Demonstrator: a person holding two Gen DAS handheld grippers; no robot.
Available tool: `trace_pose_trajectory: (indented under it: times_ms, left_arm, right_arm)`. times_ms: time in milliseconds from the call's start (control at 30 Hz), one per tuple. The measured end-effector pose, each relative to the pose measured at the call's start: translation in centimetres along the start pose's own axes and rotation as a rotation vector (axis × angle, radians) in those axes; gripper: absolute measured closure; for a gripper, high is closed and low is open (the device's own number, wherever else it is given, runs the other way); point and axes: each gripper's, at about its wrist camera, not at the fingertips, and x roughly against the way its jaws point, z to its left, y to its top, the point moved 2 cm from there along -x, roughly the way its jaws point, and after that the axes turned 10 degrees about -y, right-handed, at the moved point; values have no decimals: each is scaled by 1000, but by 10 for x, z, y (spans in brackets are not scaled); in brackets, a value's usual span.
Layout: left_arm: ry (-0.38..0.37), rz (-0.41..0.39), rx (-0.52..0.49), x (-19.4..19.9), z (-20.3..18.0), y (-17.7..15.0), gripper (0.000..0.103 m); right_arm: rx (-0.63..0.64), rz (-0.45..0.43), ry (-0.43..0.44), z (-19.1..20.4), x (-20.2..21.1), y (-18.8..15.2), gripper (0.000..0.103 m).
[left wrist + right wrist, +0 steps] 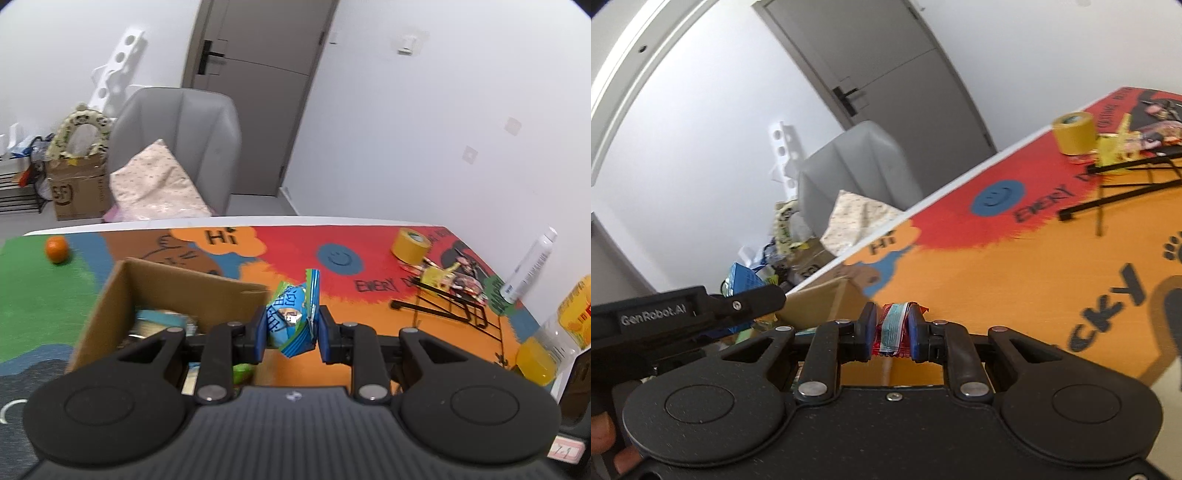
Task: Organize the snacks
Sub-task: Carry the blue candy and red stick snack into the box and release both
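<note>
Between the pads of the left claw (289, 325), a blue-and-green snack packet (291, 317) is pinched, held above the colourful surface (369, 302) just right of an open cardboard box (122, 295) with other packets inside. Only this left wrist view shows an orange (57, 249) at the far left and a white bottle (528, 267) at the right edge. On the right wrist view, the right claw (892, 330) grips a small red-and-pale-blue sachet (895, 328); the box (816, 299) shows only partly there. A yellow tape roll (1075, 131) and a black wire rack (1115, 184) appear in both views.
</note>
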Motion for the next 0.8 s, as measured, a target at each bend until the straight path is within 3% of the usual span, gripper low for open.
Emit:
trace_pose_trajectory:
  times_ms: [333,800]
  left_arm:
    - [69,-18,45,37,50,-2,77]
    - [88,11,83,70,95,-14,77]
  right_arm:
    - [58,3,90,56,-1,-4,86]
    - [127,12,114,96,6,-18,86]
